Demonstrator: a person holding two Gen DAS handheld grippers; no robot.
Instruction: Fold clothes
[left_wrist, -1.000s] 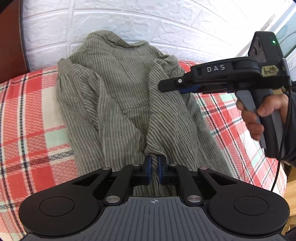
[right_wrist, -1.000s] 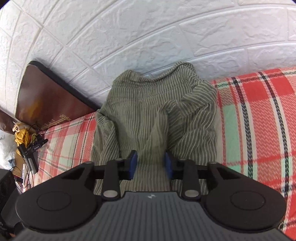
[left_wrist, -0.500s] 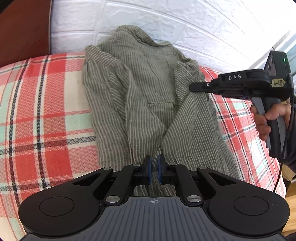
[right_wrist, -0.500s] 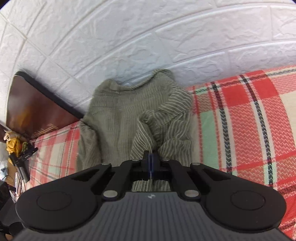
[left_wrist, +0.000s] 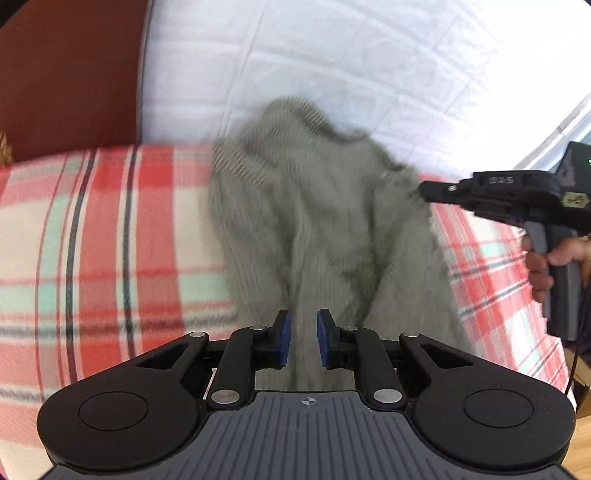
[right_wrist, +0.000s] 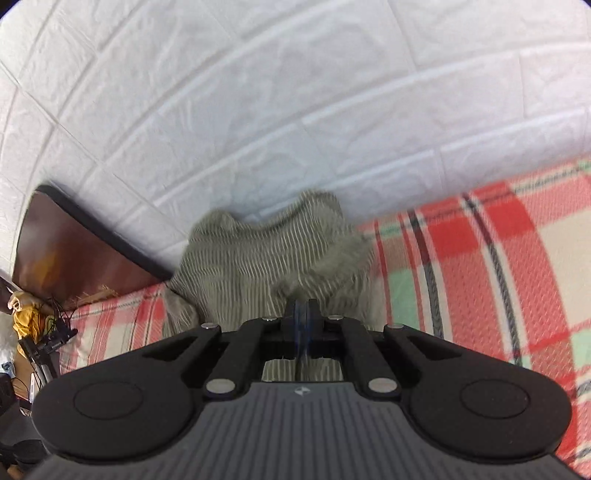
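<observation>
A grey-green striped shirt (left_wrist: 325, 221) lies on the plaid bedcover (left_wrist: 110, 240), collar toward the white wall. My left gripper (left_wrist: 300, 325) hovers over the shirt's near end. Its jaws are opening, and the blue pads stand apart with cloth showing in the gap but not pinched. In the right wrist view my right gripper (right_wrist: 301, 306) is at the shirt (right_wrist: 258, 266) near a shoulder. Its pads are almost together on a fold of cloth and are starting to part. The left wrist view shows the right gripper (left_wrist: 424, 190) touching the shirt's right edge, held by a hand (left_wrist: 543, 266).
A white brick-pattern wall (left_wrist: 332, 55) backs the bed. A brown headboard (right_wrist: 66, 240) stands at the left. Cluttered small items and cables (right_wrist: 37, 339) sit beyond the bed's left end. Plaid bedcover (right_wrist: 480, 277) stretches to the right of the shirt.
My left jaws have parted and let go of the shirt's near end. My right gripper was open a second ago, shut on a fold, then lifted. Both views have shifted and are now blurred.
</observation>
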